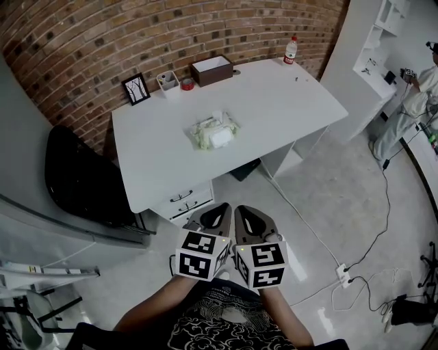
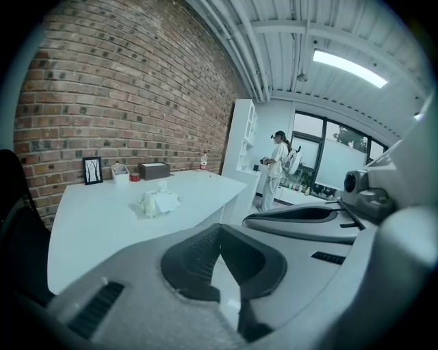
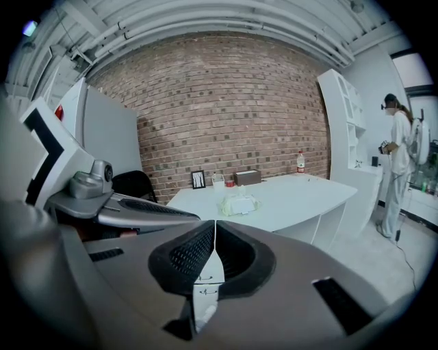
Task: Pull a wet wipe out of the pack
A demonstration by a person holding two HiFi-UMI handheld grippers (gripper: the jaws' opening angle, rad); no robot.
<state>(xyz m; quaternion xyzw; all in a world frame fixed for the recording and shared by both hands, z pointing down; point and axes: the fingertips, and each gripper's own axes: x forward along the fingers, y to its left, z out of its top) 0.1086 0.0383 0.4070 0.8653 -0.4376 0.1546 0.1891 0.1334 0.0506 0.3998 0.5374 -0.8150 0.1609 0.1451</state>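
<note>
Left gripper (image 1: 220, 207) and right gripper (image 1: 241, 209), fingers pressed together, empty; wet wipe pack (image 1: 214, 131) lies well ahead on desk (image 1: 280, 102), equally near both.

Office-like studio: brick wall (image 1: 102, 34), white desk (image 1: 274, 102), shelf unit (image 1: 391, 20), floor cables (image 1: 389, 205).

Right gripper (image 3: 215, 230): jaws pressed together, tips meeting, nothing between. Dead ahead at 12 o'clock, wet wipe pack (image 3: 238, 204) lies on white table (image 3: 301, 195), one wipe poking up from top. Behind pack along brick wall (image 3: 226, 109): picture frame (image 3: 198, 179), white cup (image 3: 217, 180), brown box (image 3: 247, 178). Bottle (image 3: 300, 162) at 1 o'clock on far table corner. Left gripper (image 3: 102, 198) at 9 o'clock. Person (image 3: 397, 164) stands at 3 o'clock.
</note>
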